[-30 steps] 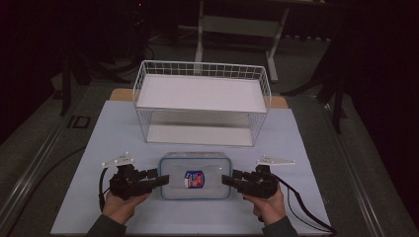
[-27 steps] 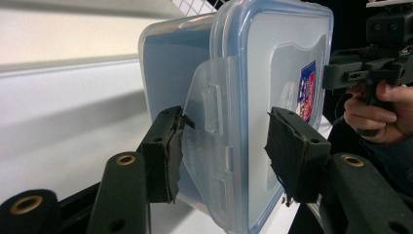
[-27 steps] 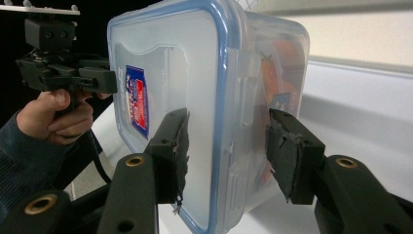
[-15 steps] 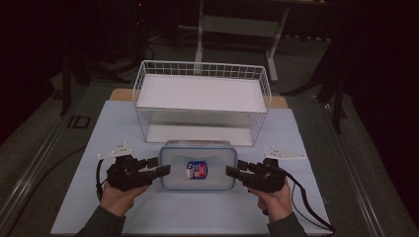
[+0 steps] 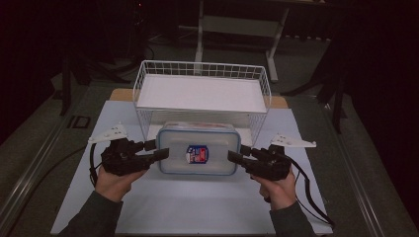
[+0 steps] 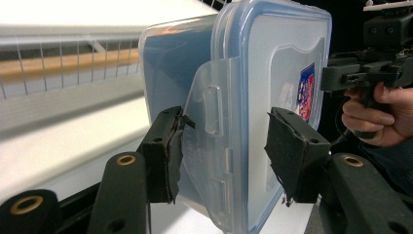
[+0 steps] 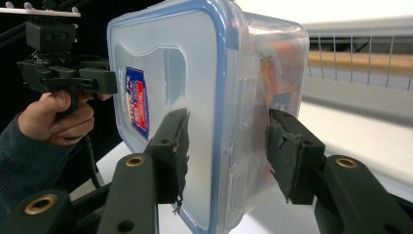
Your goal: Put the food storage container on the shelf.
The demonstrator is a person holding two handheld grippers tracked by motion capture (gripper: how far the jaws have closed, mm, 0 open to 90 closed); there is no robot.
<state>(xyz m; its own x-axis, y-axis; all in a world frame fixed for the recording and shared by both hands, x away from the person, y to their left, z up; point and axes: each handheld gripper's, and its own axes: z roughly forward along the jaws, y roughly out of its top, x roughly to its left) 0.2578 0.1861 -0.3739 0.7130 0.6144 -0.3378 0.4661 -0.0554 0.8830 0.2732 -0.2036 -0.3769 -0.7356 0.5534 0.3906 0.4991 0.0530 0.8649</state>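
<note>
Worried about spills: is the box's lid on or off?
On. The blue-rimmed lid covers the box; whether its side flap is latched, cannot tell.

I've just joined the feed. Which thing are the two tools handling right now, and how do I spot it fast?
Find the white wire rack at the back of the white mat. Just in front of its lower opening sits a clear lidded container, between the left tool and the right tool. Its blue lid rim and red-and-blue sticker mark it out.
</note>
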